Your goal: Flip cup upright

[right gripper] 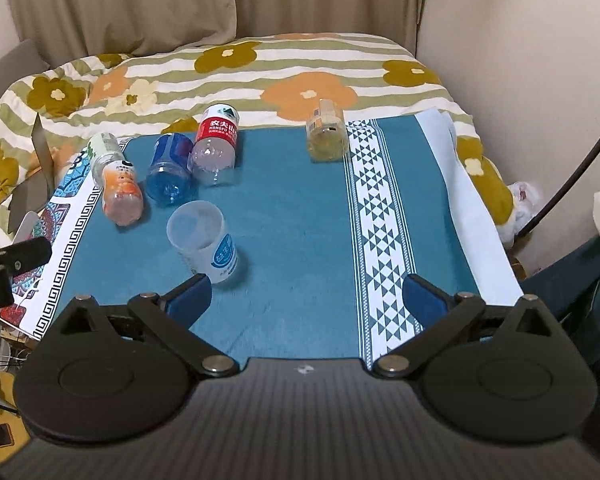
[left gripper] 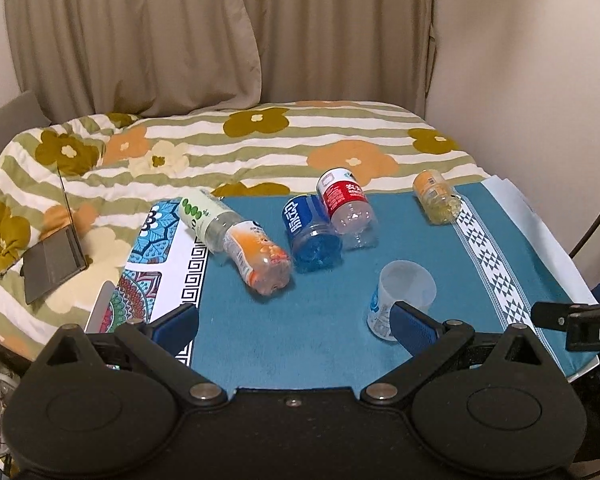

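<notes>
Bed (left gripper: 260,136) with striped floral quilt fills the background, beige curtain (left gripper: 140,32) behind. Counter with teal cloth (right gripper: 292,216) in front, patterned white band on its right side. Open laptop (left gripper: 56,256) on the quilt at left. Left tongs (left gripper: 296,322) wide open, holding nothing; right pad sits just in front of the cup. Right tongs (right gripper: 306,294) wide open, empty, left pad close to the cup's base. Four cut bottle pieces lie on the cloth: orange-label bottle (left gripper: 244,248), blue bottle (left gripper: 310,232) touching red-label bottle (left gripper: 348,208), yellow bottle (left gripper: 436,196) apart at the far right. Cup (left gripper: 400,296), clear plastic with blue label, stands mouth up but tilted, near the front centre of the cloth.
</notes>
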Motion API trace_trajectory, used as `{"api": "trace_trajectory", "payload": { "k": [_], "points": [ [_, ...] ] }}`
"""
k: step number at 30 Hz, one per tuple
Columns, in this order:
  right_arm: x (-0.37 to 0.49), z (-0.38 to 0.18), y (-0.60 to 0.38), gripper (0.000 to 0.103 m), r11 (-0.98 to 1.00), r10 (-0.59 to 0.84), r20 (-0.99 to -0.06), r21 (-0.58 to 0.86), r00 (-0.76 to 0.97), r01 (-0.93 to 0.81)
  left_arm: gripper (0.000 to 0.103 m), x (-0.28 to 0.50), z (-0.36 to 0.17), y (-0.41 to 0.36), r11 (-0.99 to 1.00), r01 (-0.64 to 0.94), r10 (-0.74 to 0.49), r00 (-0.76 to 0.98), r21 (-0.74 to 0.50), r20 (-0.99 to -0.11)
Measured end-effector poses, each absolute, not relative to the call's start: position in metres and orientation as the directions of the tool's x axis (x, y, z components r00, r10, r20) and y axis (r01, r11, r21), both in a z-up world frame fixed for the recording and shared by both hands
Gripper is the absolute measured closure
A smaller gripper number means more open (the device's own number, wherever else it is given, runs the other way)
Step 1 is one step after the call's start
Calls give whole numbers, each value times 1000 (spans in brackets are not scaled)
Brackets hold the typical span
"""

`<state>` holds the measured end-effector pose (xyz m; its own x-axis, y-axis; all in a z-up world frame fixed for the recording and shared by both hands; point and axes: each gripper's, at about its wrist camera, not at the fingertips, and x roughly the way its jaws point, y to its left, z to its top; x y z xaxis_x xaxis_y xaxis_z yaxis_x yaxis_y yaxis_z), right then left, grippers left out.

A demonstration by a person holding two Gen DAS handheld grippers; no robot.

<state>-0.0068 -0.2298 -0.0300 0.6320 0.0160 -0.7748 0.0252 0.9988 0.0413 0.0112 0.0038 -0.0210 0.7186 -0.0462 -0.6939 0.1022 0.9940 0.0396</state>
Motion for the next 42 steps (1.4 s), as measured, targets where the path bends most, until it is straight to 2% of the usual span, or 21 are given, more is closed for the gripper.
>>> {"api": "trace_trajectory", "payload": {
  "k": [42],
  "points": [
    [-2, -28, -231, 0, 999, 4, -775, 25, 632, 24, 0, 9, -18, -4, 991, 114, -33, 738, 76, -674]
  ]
}}
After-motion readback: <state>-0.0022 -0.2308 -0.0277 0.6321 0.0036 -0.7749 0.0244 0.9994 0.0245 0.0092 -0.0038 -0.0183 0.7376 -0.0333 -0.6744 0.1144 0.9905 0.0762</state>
